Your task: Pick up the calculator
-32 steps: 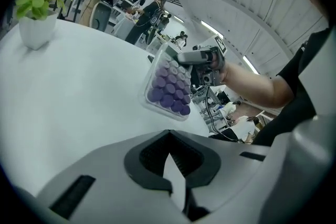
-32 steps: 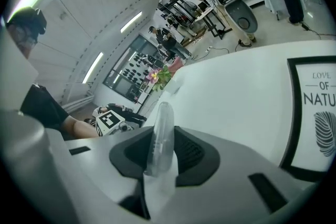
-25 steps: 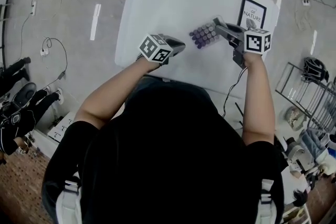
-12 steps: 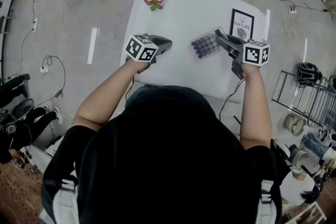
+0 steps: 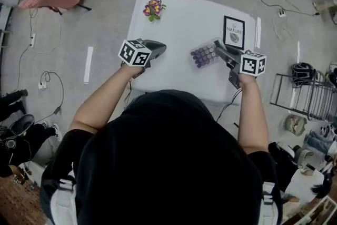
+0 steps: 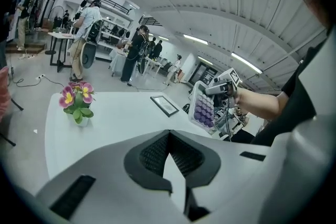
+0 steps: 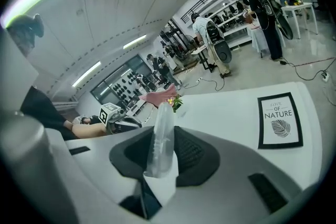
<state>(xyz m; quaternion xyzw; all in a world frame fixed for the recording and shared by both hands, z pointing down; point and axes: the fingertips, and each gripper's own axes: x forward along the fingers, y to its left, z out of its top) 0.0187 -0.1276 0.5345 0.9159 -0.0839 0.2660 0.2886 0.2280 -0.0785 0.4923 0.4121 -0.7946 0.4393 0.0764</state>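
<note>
The calculator (image 5: 204,54), a clear case with rows of purple keys, hangs above the white table (image 5: 184,13) with my right gripper (image 5: 221,52) shut on its right end. In the right gripper view the calculator (image 7: 160,136) stands edge-on between the pads. From the left gripper view the calculator (image 6: 203,110) shows tilted, held up by the right gripper (image 6: 220,89). My left gripper (image 5: 158,49) hovers over the table's near left part, shut and empty. Its tips (image 6: 168,134) meet with only table behind them.
A small pot of pink and yellow flowers (image 5: 154,9) stands at the table's far left corner. A black-framed sign (image 5: 234,32) lies flat at the far right. A wire rack (image 5: 303,95) stands on the floor to the right, and cables trail around the table.
Both grippers have risen above the table, the right one carrying the calculator up with it. The left gripper has drifted leftward, still empty.
</note>
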